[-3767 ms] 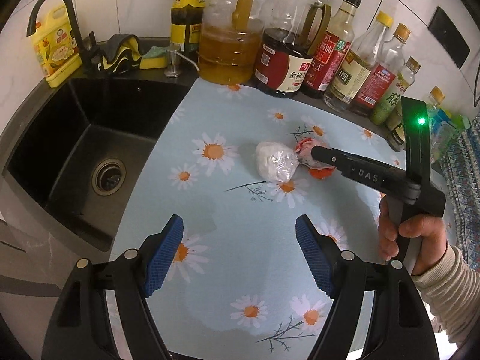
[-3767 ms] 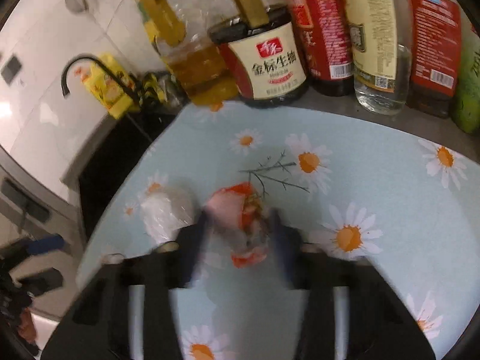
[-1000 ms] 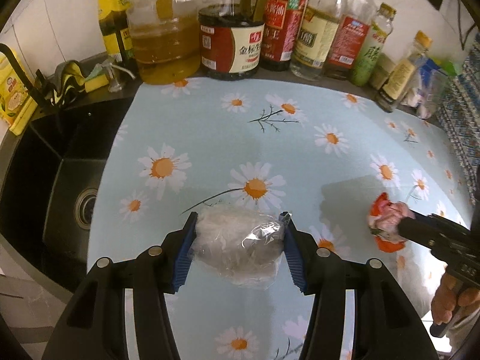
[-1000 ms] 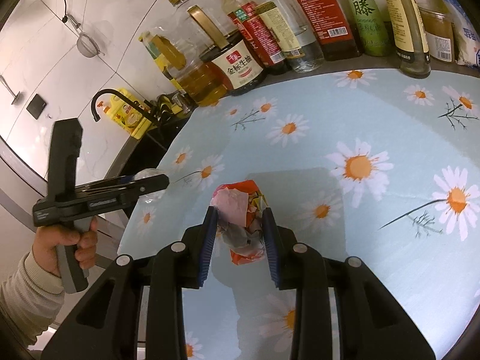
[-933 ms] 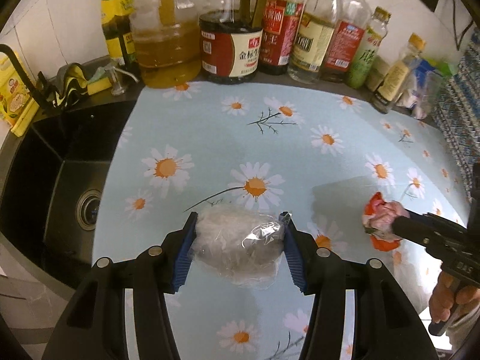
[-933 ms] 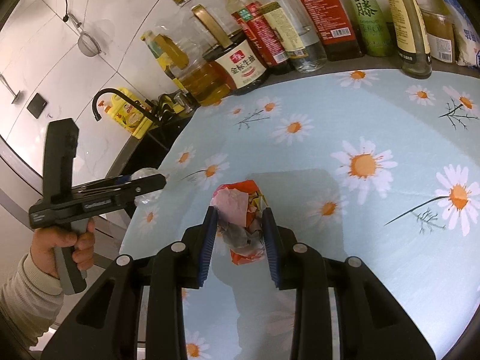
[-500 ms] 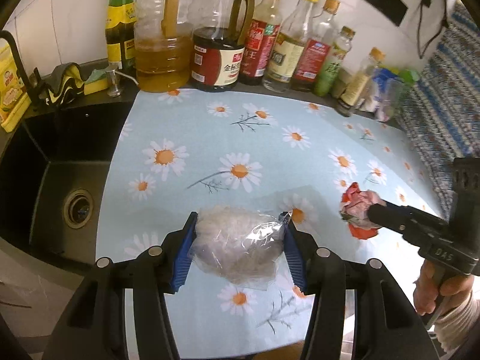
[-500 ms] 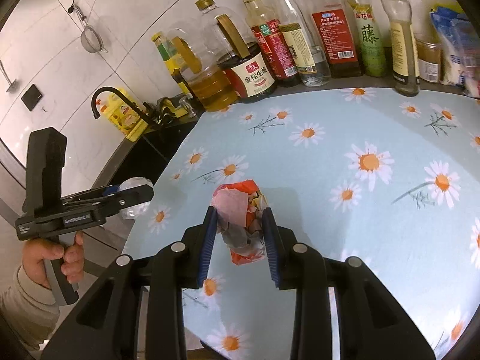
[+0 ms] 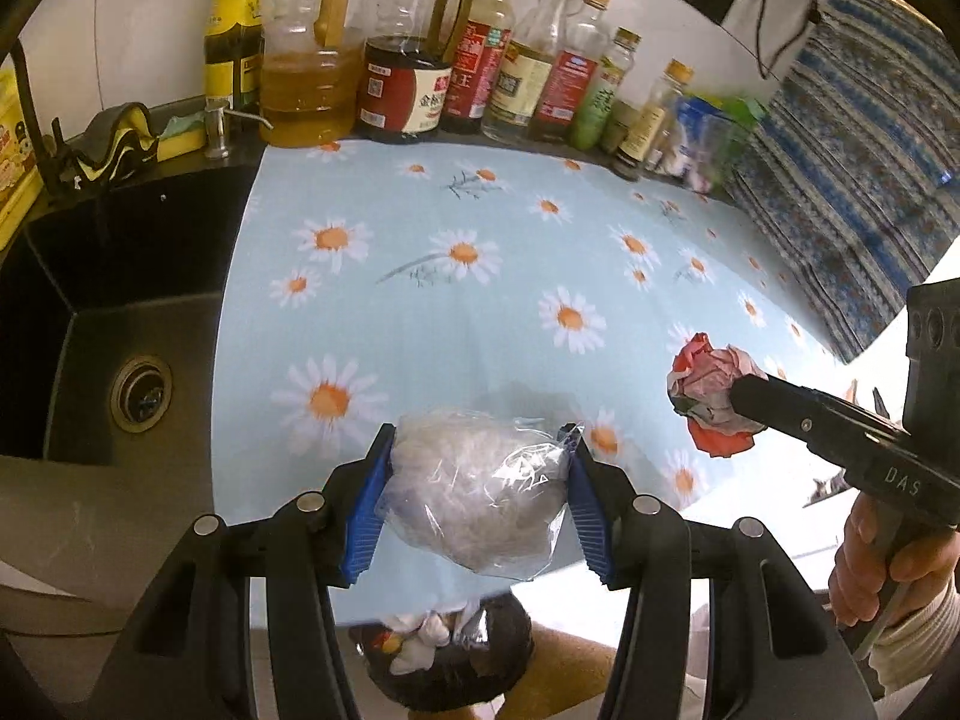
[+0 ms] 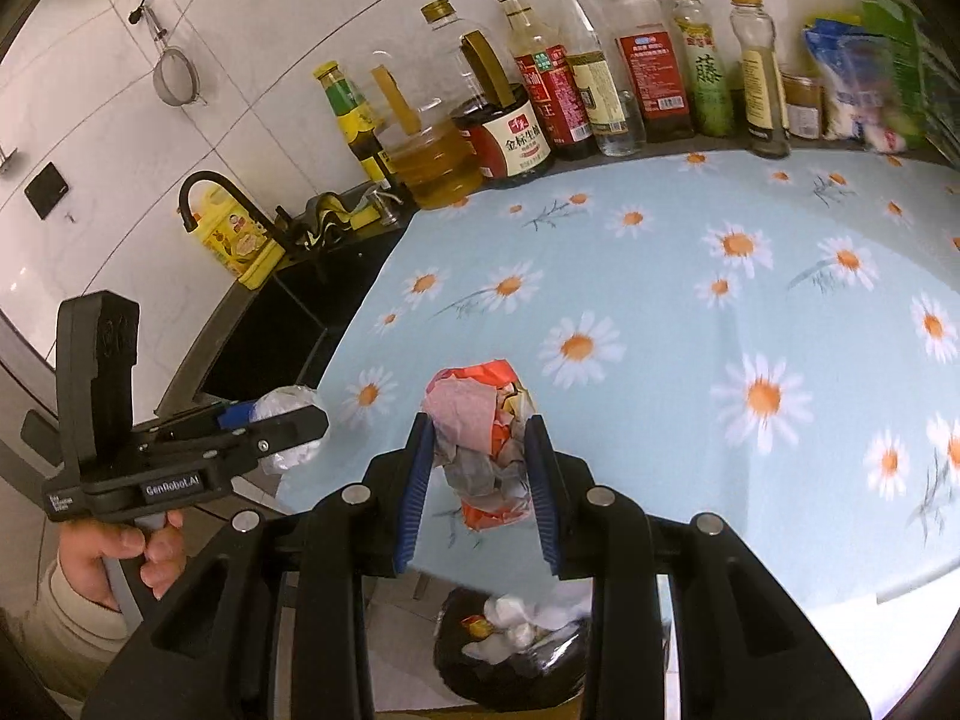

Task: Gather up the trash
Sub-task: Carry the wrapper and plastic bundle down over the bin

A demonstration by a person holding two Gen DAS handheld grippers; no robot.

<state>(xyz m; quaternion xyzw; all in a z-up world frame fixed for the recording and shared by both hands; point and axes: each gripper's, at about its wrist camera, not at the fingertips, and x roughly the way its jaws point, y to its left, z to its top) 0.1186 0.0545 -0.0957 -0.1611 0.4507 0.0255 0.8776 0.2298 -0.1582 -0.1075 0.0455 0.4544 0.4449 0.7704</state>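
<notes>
The left gripper is clamped on a crumpled clear plastic bag, its blue pads pressed against both sides of the bundle, so the jaws stand only part way apart. The bag hangs clear of the daisy-patterned cloth, at the near edge of the counter. Just below it, past that edge, sits a black trash bin with white and coloured scraps inside.

The right gripper is squeezed nearly closed on a wad of red and pink paper – the pads bite its lower half and the crumpled top sticks out beyond them. It too is held off the cloth, near the front edge, and in the right wrist view the same bin shows below the fingers.

In the left wrist view the paper wad and its gripper appear at the right, with the person's hand and a cream sleeve on the handle; the two pieces of trash are apart, not touching.

A black sink lies to the left of the cloth – a row of oil and sauce bottles stands along the tiled wall behind
</notes>
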